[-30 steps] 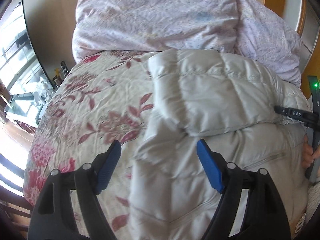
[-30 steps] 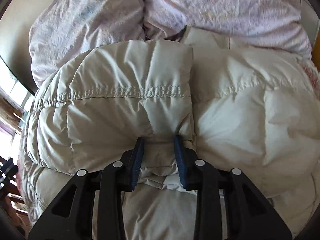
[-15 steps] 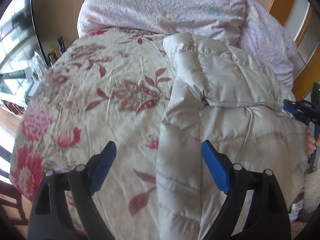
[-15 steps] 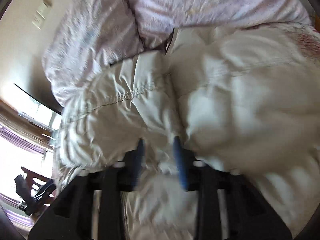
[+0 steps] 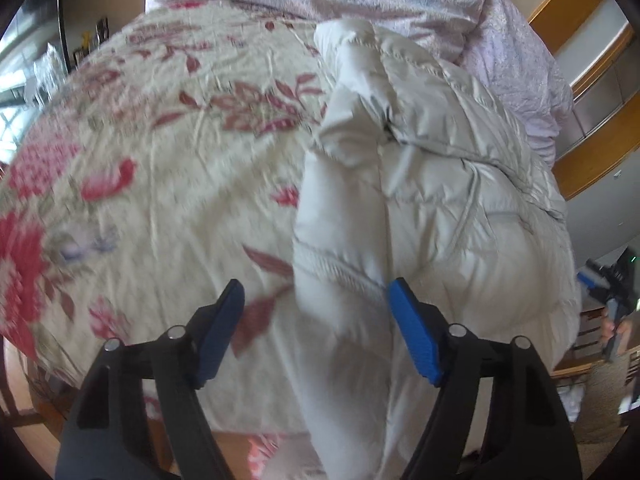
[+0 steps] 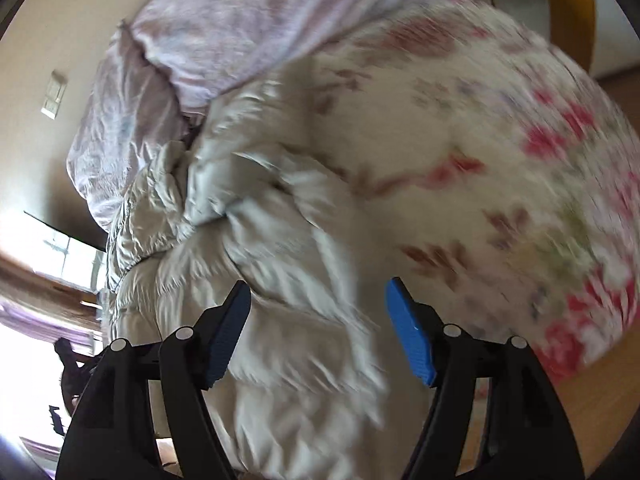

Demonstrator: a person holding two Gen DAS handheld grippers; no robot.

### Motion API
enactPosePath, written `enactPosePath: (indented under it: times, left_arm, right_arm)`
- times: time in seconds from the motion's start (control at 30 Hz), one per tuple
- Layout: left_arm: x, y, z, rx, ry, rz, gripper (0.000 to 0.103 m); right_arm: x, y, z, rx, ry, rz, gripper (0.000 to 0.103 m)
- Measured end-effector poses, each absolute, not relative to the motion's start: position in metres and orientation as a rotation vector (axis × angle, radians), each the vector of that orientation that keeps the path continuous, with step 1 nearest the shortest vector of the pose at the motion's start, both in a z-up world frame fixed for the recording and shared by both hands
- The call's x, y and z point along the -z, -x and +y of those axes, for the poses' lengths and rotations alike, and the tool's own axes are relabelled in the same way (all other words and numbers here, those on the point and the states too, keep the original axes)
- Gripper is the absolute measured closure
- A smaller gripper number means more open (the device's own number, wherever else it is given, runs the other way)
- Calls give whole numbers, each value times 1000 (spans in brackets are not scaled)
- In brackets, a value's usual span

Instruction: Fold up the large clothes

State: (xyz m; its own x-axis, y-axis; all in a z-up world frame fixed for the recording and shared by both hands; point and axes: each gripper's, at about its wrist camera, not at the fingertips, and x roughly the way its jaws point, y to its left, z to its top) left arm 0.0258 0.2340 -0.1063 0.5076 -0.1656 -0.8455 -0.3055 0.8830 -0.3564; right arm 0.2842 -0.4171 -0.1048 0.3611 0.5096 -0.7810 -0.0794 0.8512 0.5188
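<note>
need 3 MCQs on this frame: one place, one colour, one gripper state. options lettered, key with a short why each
1. Where does the puffy jacket lie?
A. on the floor
B. on the floral bedspread
C. on a chair

2. What colour are the left hand-held gripper pads?
A. blue
B. red
C. green

3. What state is the right hand-held gripper in?
A. shut on the jacket
B. shut, empty
C. open

Key: 1 B, the bedspread shows beside and under it; 2 A, both pads are blue; 3 C, its jaws have just been opening and stand apart over the jacket.
</note>
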Motion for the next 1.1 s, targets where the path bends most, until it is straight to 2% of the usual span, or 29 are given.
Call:
enactPosePath:
  times: [0.47, 1.0, 1.1]
  left_arm:
    - [116, 8, 210, 10, 642, 1021, 47]
    - [121, 40, 194, 56, 704, 992, 49]
    - [121, 42, 190, 54, 707, 987, 49]
  right_arm:
    - [152, -247, -447, -569, -621, 1271, 32]
    - [164, -224, -432, -789, -708, 1274, 33]
    - [169, -220, -433, -815, -740, 1268, 36]
